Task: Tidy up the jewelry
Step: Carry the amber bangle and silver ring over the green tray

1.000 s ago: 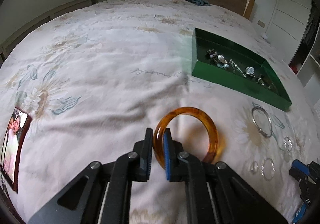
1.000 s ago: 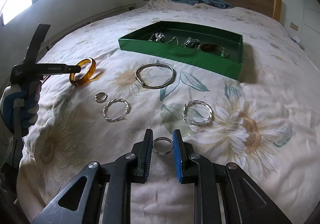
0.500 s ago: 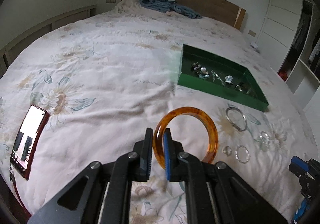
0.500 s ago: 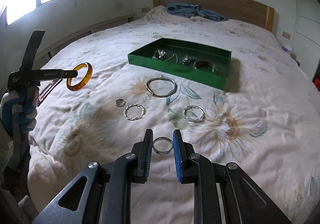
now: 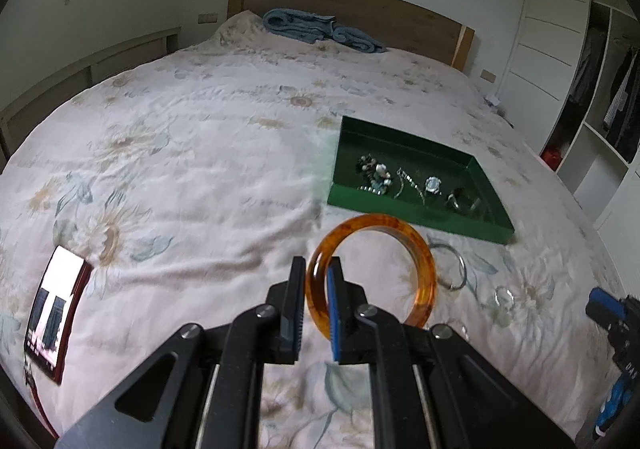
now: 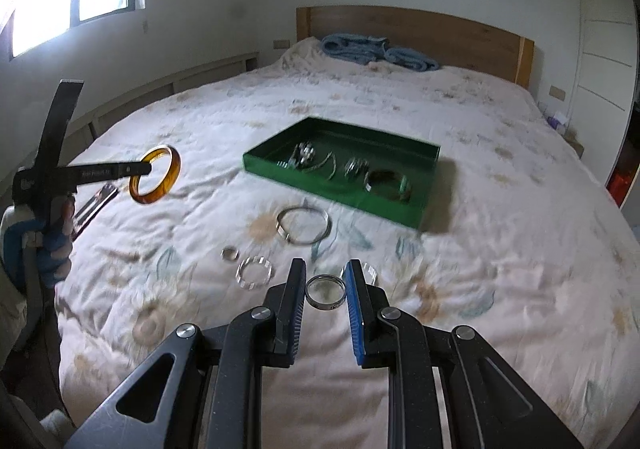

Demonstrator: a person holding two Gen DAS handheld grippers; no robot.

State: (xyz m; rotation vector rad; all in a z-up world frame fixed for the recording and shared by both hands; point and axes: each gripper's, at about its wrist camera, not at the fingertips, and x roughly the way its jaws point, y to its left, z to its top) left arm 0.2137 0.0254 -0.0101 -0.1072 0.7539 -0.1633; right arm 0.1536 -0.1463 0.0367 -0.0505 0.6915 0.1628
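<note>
Gripping the amber bangle [image 5: 370, 273] by its glossy, smooth rim, the left gripper [image 5: 316, 313] holds it above the quilt [image 5: 180, 177]; that slick resin could pivot or slip out on the way to the green tray [image 5: 416, 215]. Right of it, the right gripper [image 6: 326, 299] pinches a thin silver ring [image 6: 325, 291] across its width; the hard round metal may squirt free.

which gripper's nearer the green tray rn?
Left, I think. Left gripper, holding the amber bangle, is raised just short of the green tray; right gripper, gripping a silver ring, sits farther back.
</note>
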